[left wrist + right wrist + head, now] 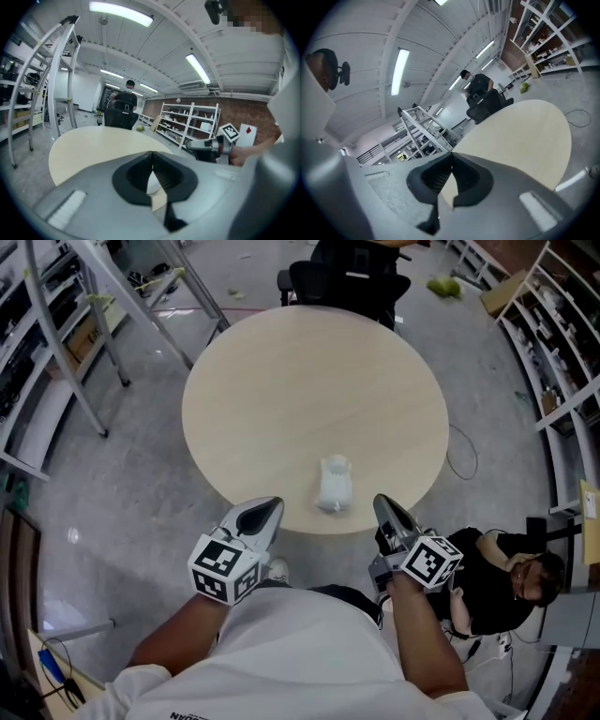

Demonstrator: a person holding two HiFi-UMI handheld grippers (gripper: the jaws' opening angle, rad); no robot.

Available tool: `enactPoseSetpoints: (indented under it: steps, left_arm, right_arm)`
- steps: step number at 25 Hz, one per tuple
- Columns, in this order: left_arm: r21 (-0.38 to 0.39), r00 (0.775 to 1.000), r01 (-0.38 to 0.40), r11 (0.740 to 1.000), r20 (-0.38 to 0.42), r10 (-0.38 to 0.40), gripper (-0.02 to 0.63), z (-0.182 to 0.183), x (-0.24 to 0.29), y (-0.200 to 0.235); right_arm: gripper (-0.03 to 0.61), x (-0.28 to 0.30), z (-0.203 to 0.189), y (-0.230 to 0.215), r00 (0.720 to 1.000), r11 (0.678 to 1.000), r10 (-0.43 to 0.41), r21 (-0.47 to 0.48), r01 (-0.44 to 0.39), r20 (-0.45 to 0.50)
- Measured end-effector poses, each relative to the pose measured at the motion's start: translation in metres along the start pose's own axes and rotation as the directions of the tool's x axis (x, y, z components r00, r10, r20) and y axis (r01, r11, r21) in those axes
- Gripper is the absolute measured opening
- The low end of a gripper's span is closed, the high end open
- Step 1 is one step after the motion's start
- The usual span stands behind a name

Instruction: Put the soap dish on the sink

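A small white soap dish (335, 484) lies on the round pale wooden table (281, 381), close to its near edge. My left gripper (274, 505) hovers at that edge, left of the dish and apart from it, jaws shut with nothing in them. My right gripper (381, 502) is held on the dish's right, also shut and empty. In the left gripper view the left gripper (151, 157) has its pads together, and the right gripper (206, 144) shows beyond them. The right gripper (451, 159) in its own view points level across the tabletop (525, 136).
A black office chair (347, 277) stands at the table's far side. A metal ladder frame (141, 296) is at the back left and shelving (562, 362) along the right. A person in black (502, 577) sits low at the right. A cable (464, 451) lies on the floor.
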State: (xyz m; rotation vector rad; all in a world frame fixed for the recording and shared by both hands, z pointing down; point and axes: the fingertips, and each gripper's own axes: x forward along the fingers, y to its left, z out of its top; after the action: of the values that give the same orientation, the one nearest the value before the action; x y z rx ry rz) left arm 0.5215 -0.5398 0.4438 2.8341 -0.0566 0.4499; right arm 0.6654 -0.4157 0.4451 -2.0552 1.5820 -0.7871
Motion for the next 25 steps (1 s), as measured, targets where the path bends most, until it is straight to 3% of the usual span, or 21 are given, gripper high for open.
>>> enactPoseSetpoints:
  steps: [4,8,14,19,25]
  left_arm:
    - [-0.025,1.0,-0.028,0.999,-0.003,0.028,0.008,-0.008,0.001,-0.017]
    - [-0.034,0.998,-0.054,0.998,0.007,0.055,0.008,-0.016,0.0,-0.042]
    - [-0.078,0.992,-0.118,0.99,0.034,0.121,0.008,-0.015,0.003,-0.078]
    - [-0.057,0.987,-0.142,0.988,0.062,0.146,0.008,-0.013,-0.013,-0.115]
    - [-0.056,0.983,-0.184,0.981,0.0,0.184,0.008,-0.05,-0.036,-0.114]
  right_arm:
    - [0.002,-0.03,0.001,0.031,0.988,0.985,0.143,-0.089,-0.147,-0.051]
    - [0.002,-0.056,-0.009,0.044,0.974,0.949,0.182,-0.237,-0.21,-0.136]
    - [0.002,-0.095,0.01,0.055,0.955,0.927,0.26,-0.239,-0.288,-0.14]
    - [0.002,-0.122,0.013,0.043,0.946,0.919,0.286,-0.237,-0.315,-0.152]
    - [0.002,-0.127,-0.011,0.032,0.947,0.93,0.264,-0.211,-0.301,-0.184]
